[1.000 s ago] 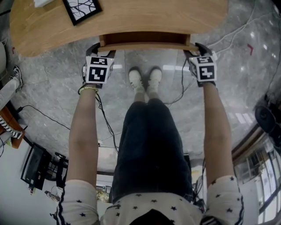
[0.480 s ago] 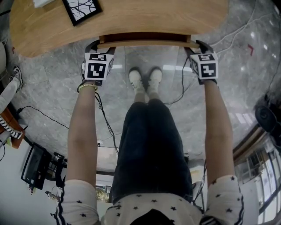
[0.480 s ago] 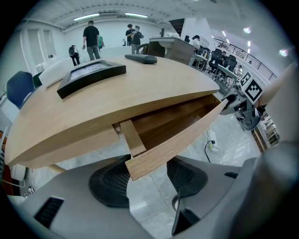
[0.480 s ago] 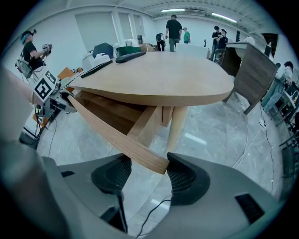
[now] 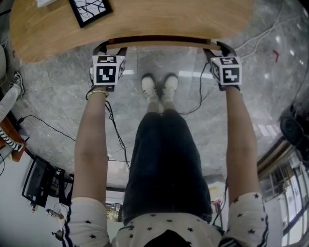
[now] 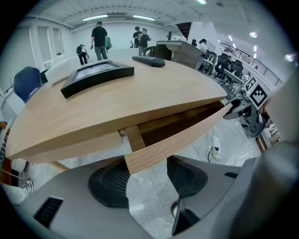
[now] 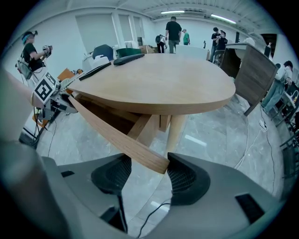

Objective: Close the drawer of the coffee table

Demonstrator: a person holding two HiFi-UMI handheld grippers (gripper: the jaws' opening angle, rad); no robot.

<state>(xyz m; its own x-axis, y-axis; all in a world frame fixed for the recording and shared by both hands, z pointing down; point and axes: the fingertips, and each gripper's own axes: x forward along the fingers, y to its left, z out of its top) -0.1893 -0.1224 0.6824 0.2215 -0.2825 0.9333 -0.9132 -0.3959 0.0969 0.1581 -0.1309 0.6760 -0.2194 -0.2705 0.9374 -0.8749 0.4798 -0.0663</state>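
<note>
Nearest the camera are the person's star-printed top and dark trousers. Both bare forearms stretch forward over the grey marble floor (image 5: 53,111), with a pair of white shoes (image 5: 159,87) between them. The left gripper (image 5: 110,51) and the right gripper (image 5: 218,49) point steeply down at the two ends of the drawer front (image 5: 159,44). Each gripper's jaws stand wide apart with one end of that wooden front between them. The board looks thinner than the gap, and the pads do not squeeze it. The drawer sits almost fully in under the oval coffee table (image 5: 154,19), with only a narrow dark slit of its inside showing. Farther back on the tabletop lies a black-framed picture (image 5: 89,9), and beyond it several people (image 6: 99,37) stand in the hall
</note>
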